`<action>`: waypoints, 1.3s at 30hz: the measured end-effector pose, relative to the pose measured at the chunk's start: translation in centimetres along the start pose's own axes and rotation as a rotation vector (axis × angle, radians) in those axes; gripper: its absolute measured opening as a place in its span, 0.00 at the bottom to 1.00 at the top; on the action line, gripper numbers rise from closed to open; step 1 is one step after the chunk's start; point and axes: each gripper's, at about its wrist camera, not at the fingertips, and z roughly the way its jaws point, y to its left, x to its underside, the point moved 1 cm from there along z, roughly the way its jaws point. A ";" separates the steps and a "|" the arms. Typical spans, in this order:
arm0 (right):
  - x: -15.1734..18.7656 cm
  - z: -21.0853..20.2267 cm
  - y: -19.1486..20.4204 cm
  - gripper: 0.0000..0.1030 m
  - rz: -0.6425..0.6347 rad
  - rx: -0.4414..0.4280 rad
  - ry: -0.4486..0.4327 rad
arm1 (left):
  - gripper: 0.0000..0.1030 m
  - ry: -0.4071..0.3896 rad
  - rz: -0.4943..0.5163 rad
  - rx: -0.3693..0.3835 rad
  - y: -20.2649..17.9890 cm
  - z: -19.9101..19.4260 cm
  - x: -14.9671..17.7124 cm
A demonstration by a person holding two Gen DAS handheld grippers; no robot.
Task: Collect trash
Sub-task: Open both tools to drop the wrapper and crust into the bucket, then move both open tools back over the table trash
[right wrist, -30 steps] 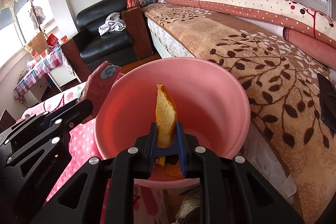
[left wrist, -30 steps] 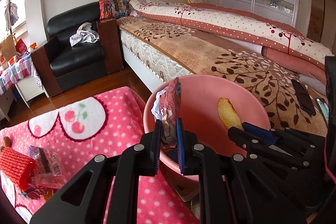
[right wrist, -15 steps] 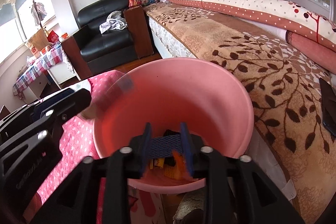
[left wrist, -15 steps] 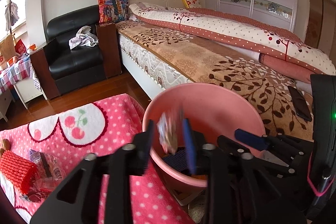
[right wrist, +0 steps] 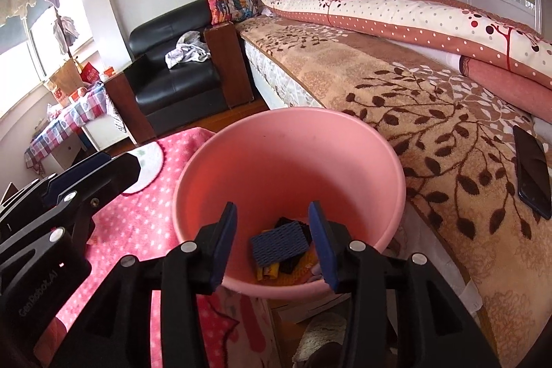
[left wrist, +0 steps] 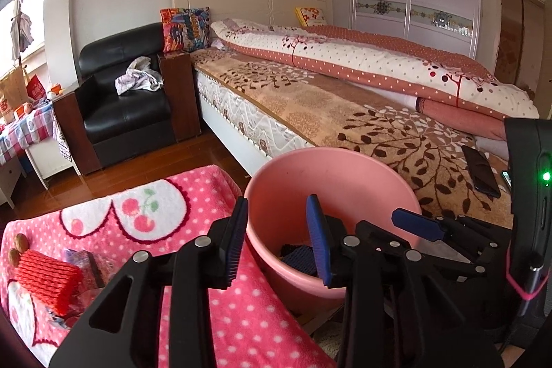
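Observation:
A pink bucket (left wrist: 331,168) (right wrist: 286,140) stands between the pink polka-dot blanket and the bed. Trash lies at its bottom: a blue foam net (right wrist: 278,245) with dark, yellow and orange scraps around it. My left gripper (left wrist: 281,240) is open and empty over the bucket's near left rim. My right gripper (right wrist: 272,242) is open and empty over the bucket's near rim; it also shows at the right of the left wrist view (left wrist: 424,230). On the blanket at the far left lie a red foam net (left wrist: 45,278), a clear wrapper (left wrist: 88,264) and two nuts (left wrist: 19,247).
The pink blanket (left wrist: 145,223) covers the surface left of the bucket. The bed (left wrist: 345,112) runs along the right, with a black phone (right wrist: 533,171) on it. A black armchair (left wrist: 124,106) and a small table with a checked cloth (left wrist: 24,130) stand at the back left.
Both grippers opened. The left one let go of the crumpled wrapper and the right one let go of the yellow peel; both dropped into the bucket.

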 end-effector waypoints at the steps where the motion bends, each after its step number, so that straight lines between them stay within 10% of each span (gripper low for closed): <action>1: 0.0 -0.3 0.2 0.42 -0.002 -0.003 -0.004 | 0.34 -0.004 -0.002 -0.002 0.1 -0.3 0.0; 39: 5.9 -3.2 12.3 0.43 -0.153 -0.214 0.043 | 0.34 0.004 -0.073 -0.199 10.8 -11.4 9.9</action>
